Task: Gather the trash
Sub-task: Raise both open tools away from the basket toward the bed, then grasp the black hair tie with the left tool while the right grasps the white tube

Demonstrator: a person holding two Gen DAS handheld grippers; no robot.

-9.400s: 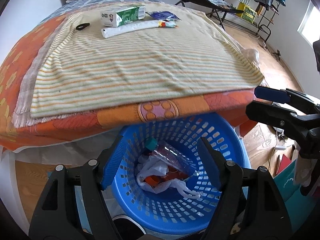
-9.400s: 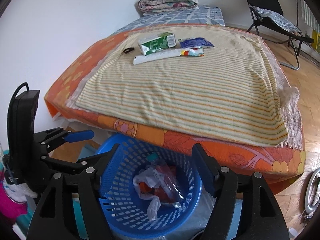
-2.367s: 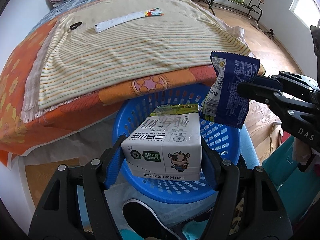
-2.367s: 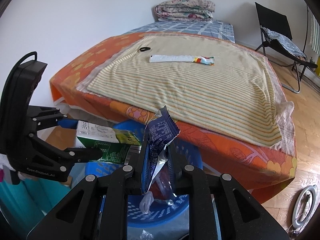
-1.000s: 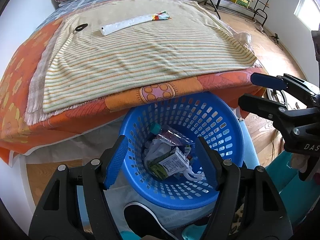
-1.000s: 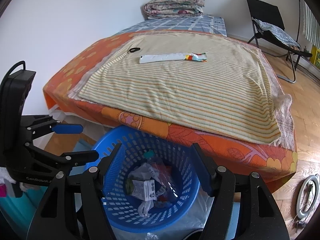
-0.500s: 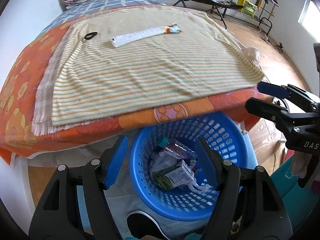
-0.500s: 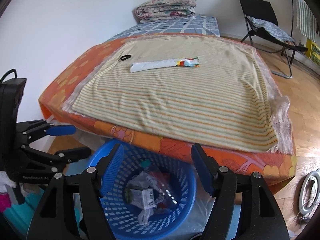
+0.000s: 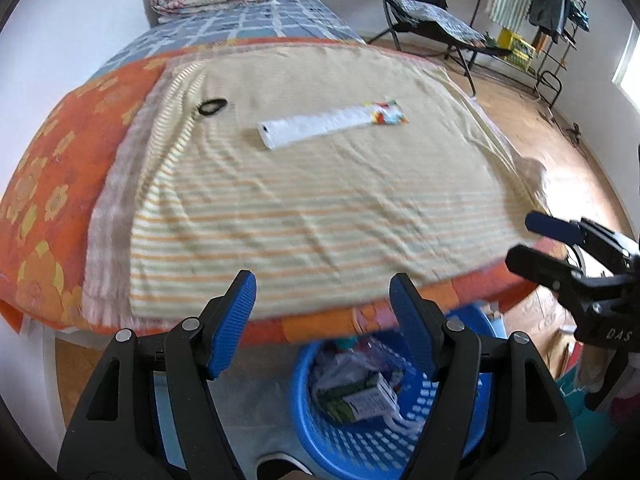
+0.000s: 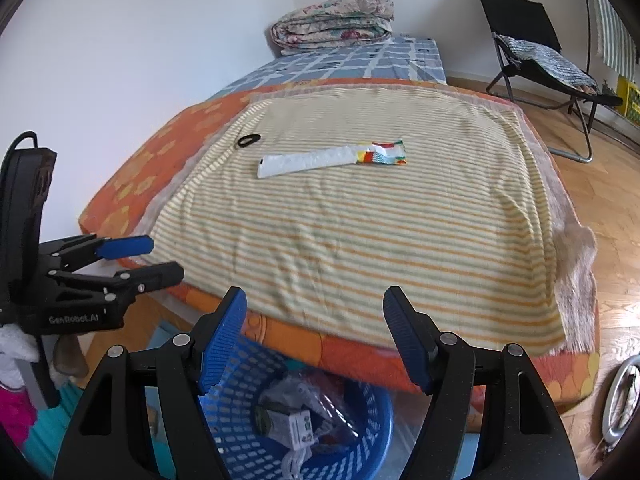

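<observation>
A long white wrapper (image 10: 332,160) with a colourful end lies flat on the striped blanket (image 10: 360,248) toward the far side of the bed, a small black ring (image 10: 248,140) just beside its plain end. Down at the bed's foot, the blue basket (image 10: 360,432) holds a milk carton (image 9: 360,400) and crumpled plastic. Both the left gripper (image 9: 322,320) and the right gripper (image 10: 314,328) hang over the basket's edge with jaws spread and nothing between them.
</observation>
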